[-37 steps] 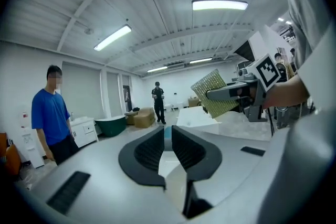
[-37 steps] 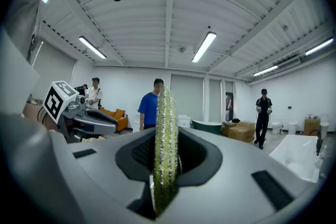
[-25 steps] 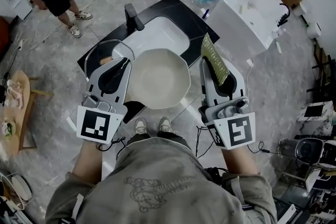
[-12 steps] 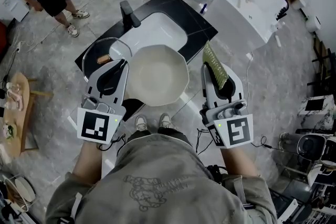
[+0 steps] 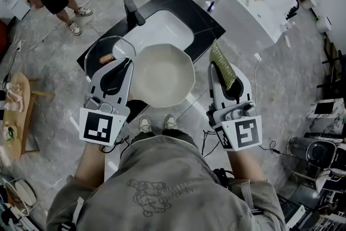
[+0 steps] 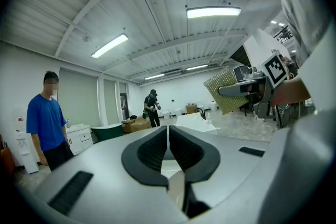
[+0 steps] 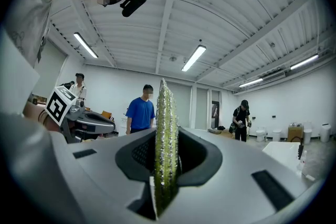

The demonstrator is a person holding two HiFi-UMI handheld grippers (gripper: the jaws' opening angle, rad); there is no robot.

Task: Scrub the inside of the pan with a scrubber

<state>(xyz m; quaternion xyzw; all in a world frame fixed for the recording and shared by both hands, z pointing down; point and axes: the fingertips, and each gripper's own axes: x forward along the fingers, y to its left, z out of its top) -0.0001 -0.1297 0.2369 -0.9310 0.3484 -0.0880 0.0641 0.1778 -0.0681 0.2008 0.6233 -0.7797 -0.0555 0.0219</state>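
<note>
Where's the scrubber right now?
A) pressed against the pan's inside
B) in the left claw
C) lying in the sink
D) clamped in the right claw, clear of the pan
D: the scrubber stands on edge, pinched in the right claw, off to the right of the pan and apart from it.

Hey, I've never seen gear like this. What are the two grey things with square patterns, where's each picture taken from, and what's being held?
A person holds a pair of two-jaw grippers; the patterned cubes belong to them. The head view comes from a camera on the person's head, looking down. The two gripper views come from cameras riding on each gripper, looking along its jaws. The right gripper clamps a green scrubber. The left gripper is shut beside a pale pan; I can't tell whether it grips it. Beyond lies a black counter with a sink.
</note>
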